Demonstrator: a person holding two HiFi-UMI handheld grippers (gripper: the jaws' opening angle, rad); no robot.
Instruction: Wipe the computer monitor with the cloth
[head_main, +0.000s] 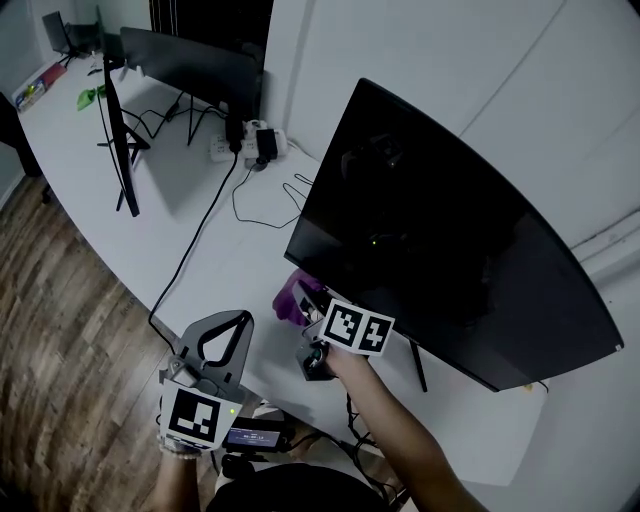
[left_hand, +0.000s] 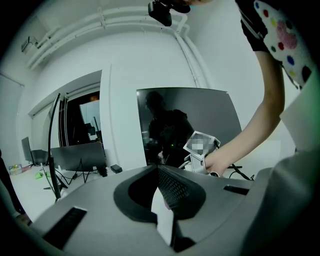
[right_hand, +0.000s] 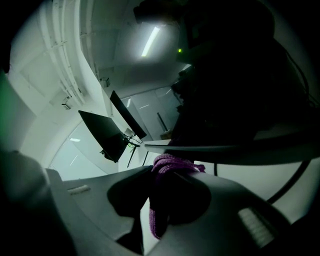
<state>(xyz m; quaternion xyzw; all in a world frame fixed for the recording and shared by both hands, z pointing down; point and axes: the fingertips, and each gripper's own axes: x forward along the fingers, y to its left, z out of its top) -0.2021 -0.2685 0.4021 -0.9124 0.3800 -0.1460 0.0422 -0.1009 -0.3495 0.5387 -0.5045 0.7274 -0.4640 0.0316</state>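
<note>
Ahead of you on the bench (head_main: 240, 272), an edge-on screen (head_main: 120, 150) and a wider screen (head_main: 190, 65) stand near a power strip (head_main: 245, 148); a black cable (head_main: 194, 245) trails toward the wood floor (head_main: 60, 330).

The black flat-panel computer monitor (head_main: 450, 230) stands upright on the white bench (head_main: 200, 250). Its screen is dark and glossy and shows dim reflections. The purple knitted cloth (head_main: 287, 300) is bunched into a wad and clamped between the jaws of the right gripper (head_main: 305, 298). It sits just below the monitor's lower left corner, with a loose end hanging down.
</note>
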